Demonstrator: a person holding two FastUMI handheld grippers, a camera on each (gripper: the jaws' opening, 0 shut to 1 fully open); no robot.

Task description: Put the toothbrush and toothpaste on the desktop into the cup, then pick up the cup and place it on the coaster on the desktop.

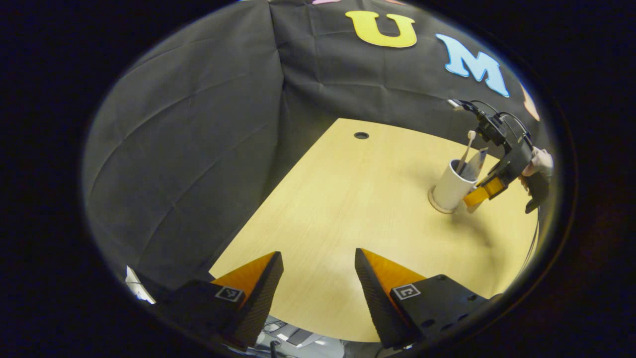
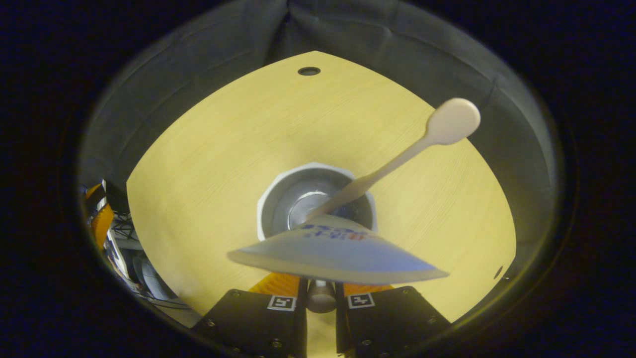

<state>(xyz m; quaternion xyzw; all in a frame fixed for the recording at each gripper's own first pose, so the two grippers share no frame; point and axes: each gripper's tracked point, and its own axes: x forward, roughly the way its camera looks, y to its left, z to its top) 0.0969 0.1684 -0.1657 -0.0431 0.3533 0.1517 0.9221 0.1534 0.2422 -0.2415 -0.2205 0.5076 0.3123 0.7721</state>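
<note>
The left gripper [image 1: 318, 278] hangs over the near edge of the big yellow surface [image 1: 348, 209], fingers wide apart and empty. Far across it, the white cup [image 1: 451, 188] sits on the round coaster [image 1: 436, 205], with the toothpaste [image 2: 338, 251] and toothbrush [image 2: 397, 159] standing inside. The right gripper [image 2: 320, 291] has its fingers squeezed on the cup's handle [image 2: 320, 296].

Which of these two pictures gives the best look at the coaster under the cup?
The left gripper view: from the side, the coaster peeks out as a thin disc under the white cup. The right gripper view looks straight down into the cup, whose body covers it.
</note>
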